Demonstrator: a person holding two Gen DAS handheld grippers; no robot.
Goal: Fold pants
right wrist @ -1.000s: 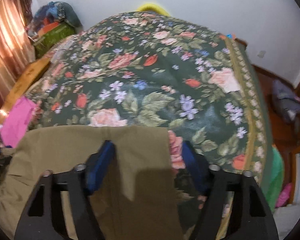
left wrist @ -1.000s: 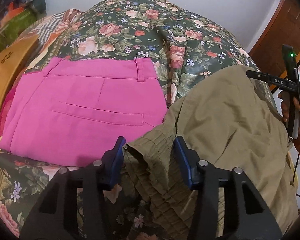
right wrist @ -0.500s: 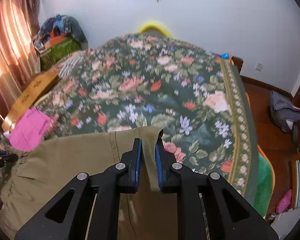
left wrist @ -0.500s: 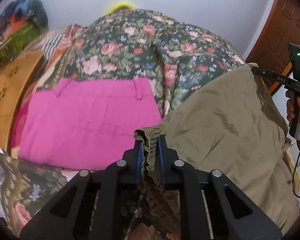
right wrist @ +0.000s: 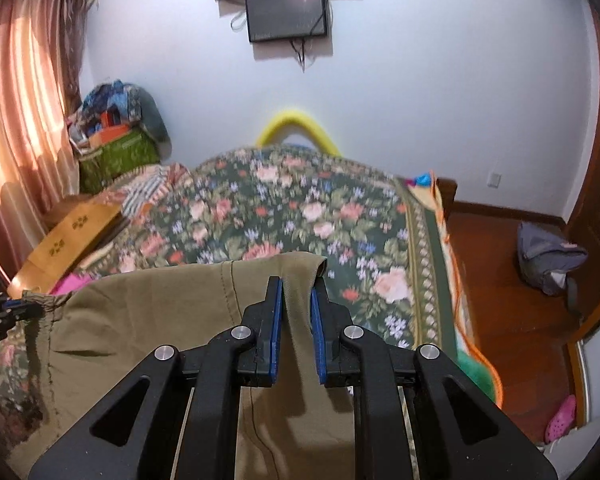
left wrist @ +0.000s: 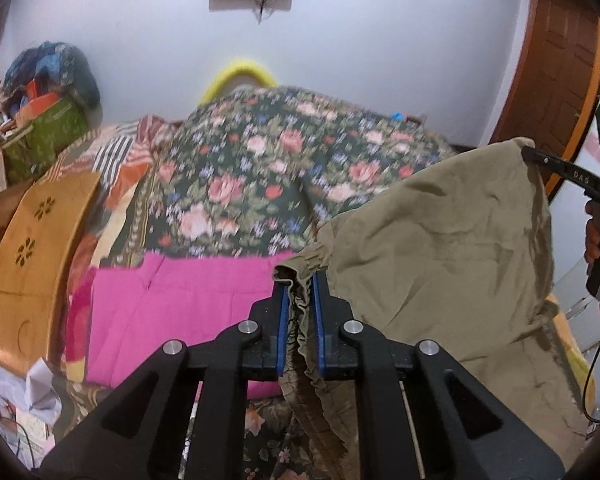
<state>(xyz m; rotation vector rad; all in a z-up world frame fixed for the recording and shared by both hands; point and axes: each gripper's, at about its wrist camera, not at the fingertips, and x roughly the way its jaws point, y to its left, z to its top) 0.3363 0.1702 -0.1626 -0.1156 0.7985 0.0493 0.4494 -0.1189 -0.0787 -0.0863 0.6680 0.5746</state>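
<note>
Olive pants (left wrist: 440, 260) hang lifted above the floral bed, stretched between both grippers. My left gripper (left wrist: 298, 280) pinches the gathered elastic waistband corner, its jaws still closing with the cloth pressed between the blue pads. My right gripper (right wrist: 298, 284) is shut on the other corner of the olive pants (right wrist: 160, 320), near a seam. In the left wrist view the right gripper (left wrist: 530, 154) shows at the cloth's far top corner, held by a hand (left wrist: 592, 236). The left gripper (right wrist: 24, 306) shows at the left edge of the right wrist view.
Folded pink pants (left wrist: 180, 308) lie on the floral bedspread (left wrist: 260, 180) left of the olive pair. A wooden board (left wrist: 32, 248) and a green box (left wrist: 48, 132) with piled clothes sit at the bed's left. To the right is wooden floor (right wrist: 500, 280) with a grey bag (right wrist: 548, 256).
Both grippers went from open around the olive pants' edge to shut on it, then rose, lifting the cloth off the bed; the views tilted up toward the wall.
</note>
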